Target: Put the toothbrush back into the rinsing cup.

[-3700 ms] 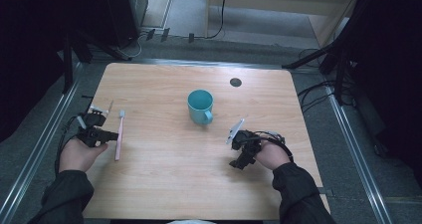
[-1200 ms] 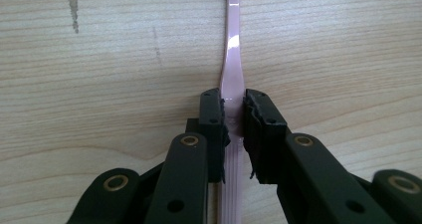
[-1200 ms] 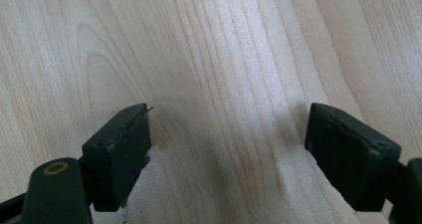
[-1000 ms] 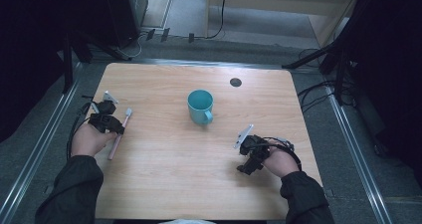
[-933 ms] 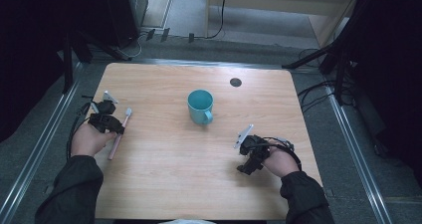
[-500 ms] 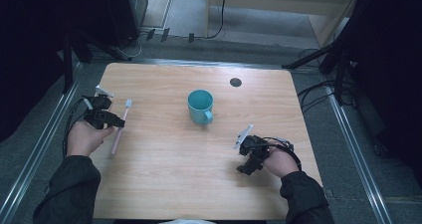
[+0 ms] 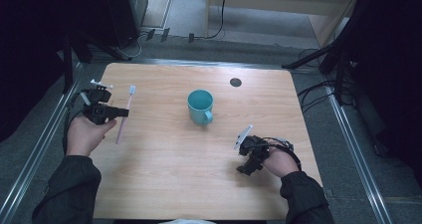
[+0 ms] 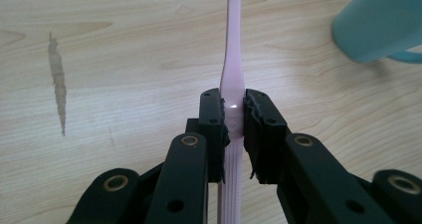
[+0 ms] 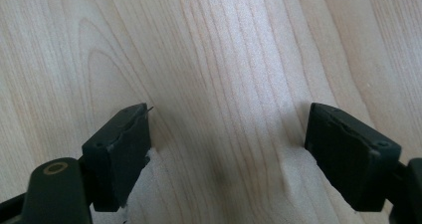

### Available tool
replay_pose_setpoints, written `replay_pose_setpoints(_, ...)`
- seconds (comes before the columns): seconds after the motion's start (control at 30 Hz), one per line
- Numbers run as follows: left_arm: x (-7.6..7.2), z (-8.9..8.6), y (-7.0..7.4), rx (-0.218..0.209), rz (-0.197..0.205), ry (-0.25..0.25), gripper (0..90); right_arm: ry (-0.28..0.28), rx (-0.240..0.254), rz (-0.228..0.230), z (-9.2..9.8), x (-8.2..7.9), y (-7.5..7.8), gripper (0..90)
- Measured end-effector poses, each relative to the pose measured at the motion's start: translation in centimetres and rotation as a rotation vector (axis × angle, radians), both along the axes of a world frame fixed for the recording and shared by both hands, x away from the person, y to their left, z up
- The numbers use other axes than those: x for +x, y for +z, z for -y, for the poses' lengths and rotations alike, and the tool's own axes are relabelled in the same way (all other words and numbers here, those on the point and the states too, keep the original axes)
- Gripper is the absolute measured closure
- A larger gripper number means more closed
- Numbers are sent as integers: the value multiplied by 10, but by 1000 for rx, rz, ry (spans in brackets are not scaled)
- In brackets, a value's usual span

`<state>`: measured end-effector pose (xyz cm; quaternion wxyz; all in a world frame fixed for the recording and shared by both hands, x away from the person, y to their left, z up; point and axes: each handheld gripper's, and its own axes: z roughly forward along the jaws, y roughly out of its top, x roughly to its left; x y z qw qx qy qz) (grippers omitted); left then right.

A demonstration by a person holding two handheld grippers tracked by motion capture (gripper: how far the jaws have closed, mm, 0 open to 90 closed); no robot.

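- Nearest the tabletop's front edge, toward its right side, the right gripper point(image 7: 245, 160) rested with jaws spread wide, holding nothing.
- By the left edge, the left gripper point(image 7: 119, 112) pinched a pink toothbrush point(image 7: 124, 115) mid-handle.
- Farther in, near the middle, stood a teal mug point(image 7: 200, 105); if it was the goal, the brush should probably be kept firmly pinched and lowered inside its rim.

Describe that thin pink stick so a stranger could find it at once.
Start at the wooden table and its teal mug in the middle. Look far left: the left tool grips a pink toothbrush. It is the one long, slender thing, white bristles pointing away from the person.
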<state>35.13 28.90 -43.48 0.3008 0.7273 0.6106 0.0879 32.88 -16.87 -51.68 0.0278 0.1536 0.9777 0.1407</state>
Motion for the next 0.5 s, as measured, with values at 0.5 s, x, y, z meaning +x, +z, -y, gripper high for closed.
replay_pose_setpoints(0.5, -11, 21, 28, -40, 166, -70, 786, 0, 1, 0, 0, 0, 0, 185)
